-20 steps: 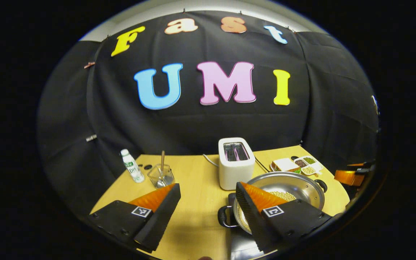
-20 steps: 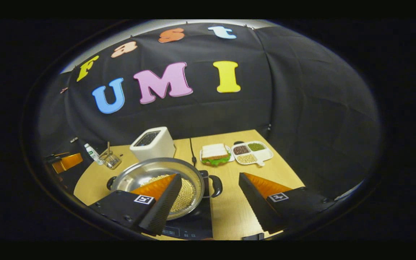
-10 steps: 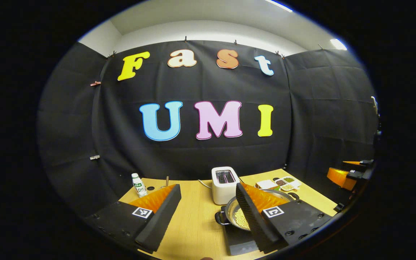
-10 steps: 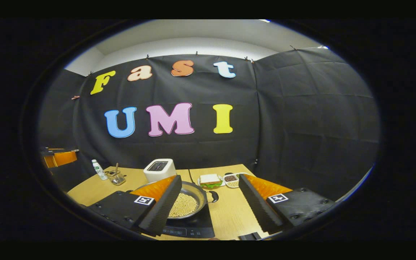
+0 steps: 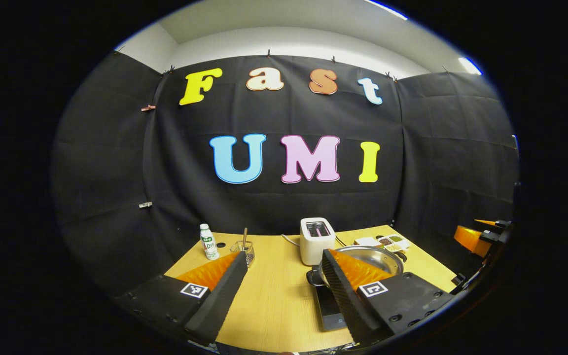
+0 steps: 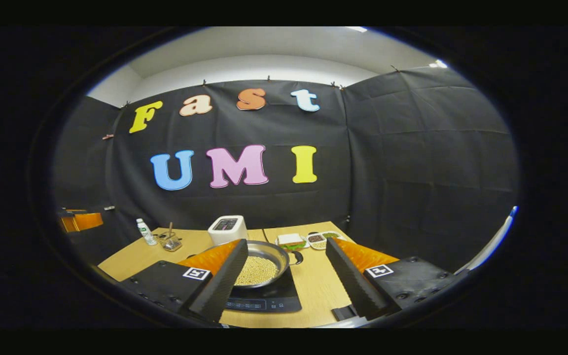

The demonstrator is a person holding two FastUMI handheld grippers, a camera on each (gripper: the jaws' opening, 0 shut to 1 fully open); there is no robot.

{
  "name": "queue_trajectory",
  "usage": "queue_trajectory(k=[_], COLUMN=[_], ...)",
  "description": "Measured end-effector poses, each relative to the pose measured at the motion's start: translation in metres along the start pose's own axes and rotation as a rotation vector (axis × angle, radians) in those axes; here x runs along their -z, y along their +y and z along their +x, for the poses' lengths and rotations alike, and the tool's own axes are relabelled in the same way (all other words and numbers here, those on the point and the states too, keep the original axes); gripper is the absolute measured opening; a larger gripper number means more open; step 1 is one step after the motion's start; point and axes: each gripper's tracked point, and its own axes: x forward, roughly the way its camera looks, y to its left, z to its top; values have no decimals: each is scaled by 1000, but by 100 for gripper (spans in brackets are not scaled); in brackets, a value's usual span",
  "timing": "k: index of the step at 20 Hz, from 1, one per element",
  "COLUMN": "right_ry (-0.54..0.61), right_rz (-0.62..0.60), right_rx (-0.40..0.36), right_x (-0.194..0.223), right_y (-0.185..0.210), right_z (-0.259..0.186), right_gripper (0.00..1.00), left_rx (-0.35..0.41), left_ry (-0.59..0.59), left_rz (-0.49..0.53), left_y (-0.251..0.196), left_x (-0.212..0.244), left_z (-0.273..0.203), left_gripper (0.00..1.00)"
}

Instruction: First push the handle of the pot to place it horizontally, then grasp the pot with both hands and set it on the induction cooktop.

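Observation:
A steel pot (image 6: 259, 266) holding pale beans sits on the black induction cooktop (image 6: 264, 299), with one black handle (image 6: 296, 257) sticking out to its right. In the left gripper view the pot (image 5: 372, 257) rests on the cooktop (image 5: 331, 306) behind my right-hand finger. My left gripper (image 5: 284, 254) is open, held back from the pot with nothing between its fingers. My right gripper (image 6: 286, 242) is open too, hovering short of the cooktop's front. The right gripper (image 5: 476, 236) and the left gripper (image 6: 79, 221) also appear off to the sides.
A white toaster (image 5: 316, 239) stands behind the pot, its cord trailing back. A small bottle (image 5: 209, 241) and a glass holder with a stick (image 5: 245, 246) are at the back left. A sandwich plate (image 6: 290, 240) and a divided dish (image 6: 321, 237) lie at the back right of the wooden table (image 5: 274, 296).
Both grippers have pulled back and up from the pot, staying open. The pot rests still on the cooktop and looks smaller and farther away.

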Motion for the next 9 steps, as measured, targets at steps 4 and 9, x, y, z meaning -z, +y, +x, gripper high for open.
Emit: queue_trajectory(k=[4,9], right_ry=[0,-2], right_rz=[15,40], right_rx=[-3,-8], right_x=[-8,-14], right_y=[6,8], right_z=[8,13], right_gripper=[99,98], left_rx=[-17,-20], left_ry=[13,5], left_rz=[-61,-33], left_y=[2,7], left_x=[8,12], left_z=[-2,-7], left_gripper=[95,96])
